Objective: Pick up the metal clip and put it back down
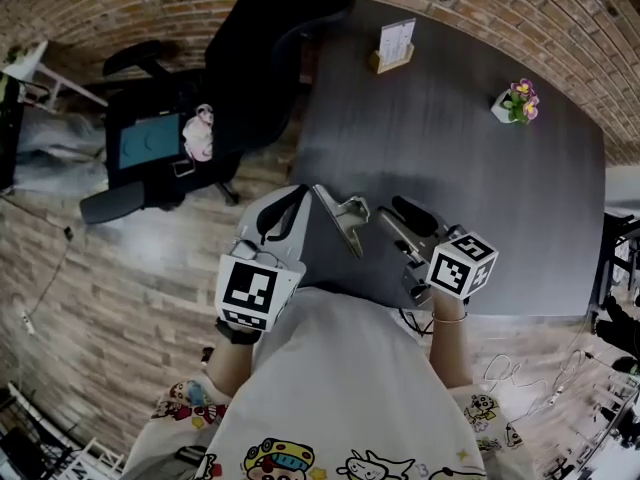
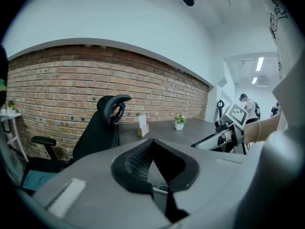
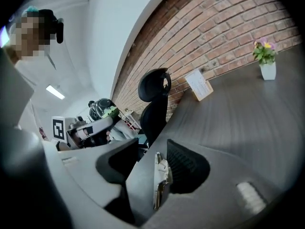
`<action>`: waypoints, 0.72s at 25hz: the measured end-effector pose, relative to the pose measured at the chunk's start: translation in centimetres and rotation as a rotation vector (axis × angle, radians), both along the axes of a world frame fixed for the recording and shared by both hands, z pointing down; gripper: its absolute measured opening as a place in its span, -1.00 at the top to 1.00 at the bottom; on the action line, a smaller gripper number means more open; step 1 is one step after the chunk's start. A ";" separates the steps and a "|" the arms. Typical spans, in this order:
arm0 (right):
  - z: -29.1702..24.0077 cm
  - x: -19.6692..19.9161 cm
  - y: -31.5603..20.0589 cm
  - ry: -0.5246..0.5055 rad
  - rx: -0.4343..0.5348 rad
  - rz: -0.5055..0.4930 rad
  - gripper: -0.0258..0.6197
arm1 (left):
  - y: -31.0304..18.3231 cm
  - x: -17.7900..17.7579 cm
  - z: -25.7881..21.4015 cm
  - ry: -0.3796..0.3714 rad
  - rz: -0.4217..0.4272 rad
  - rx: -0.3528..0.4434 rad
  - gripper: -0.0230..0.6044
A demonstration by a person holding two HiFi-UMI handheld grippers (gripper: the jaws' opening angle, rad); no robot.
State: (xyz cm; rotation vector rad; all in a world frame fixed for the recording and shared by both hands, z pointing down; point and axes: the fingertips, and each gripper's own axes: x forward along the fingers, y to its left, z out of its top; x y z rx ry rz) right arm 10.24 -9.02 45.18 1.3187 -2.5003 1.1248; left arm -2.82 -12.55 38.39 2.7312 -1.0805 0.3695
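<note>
The metal clip (image 1: 340,218) is a shiny folded plate at the near left corner of the dark grey table (image 1: 480,198), between my two grippers. In the right gripper view the clip (image 3: 158,175) shows edge-on in the gap between the jaws, close beside the right pad (image 3: 188,166); I cannot tell whether they touch, and the left pad stands clear of it. My right gripper (image 1: 388,211) (image 3: 152,146) is open and points left toward the clip. My left gripper (image 1: 303,192) (image 2: 152,144) is shut and empty just left of the clip, at the table's edge.
A black office chair (image 1: 250,68) stands at the table's far left, with a second chair (image 1: 150,143) beside it. A card stand (image 1: 396,46) and a small flower pot (image 1: 517,101) sit at the table's far side. A person (image 2: 248,106) stands in the background.
</note>
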 end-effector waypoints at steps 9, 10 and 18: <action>-5.3 1.6 1.3 0.146 0.199 0.047 0.38 | 1.2 -0.1 -2.0 0.014 0.005 0.054 0.93; -5.8 1.7 1.4 0.173 0.222 0.053 0.39 | 1.3 -0.1 -2.3 0.017 0.008 0.061 0.93; -10.4 2.5 2.7 0.352 0.380 0.111 0.52 | 1.8 0.4 -4.6 0.034 0.035 0.111 0.93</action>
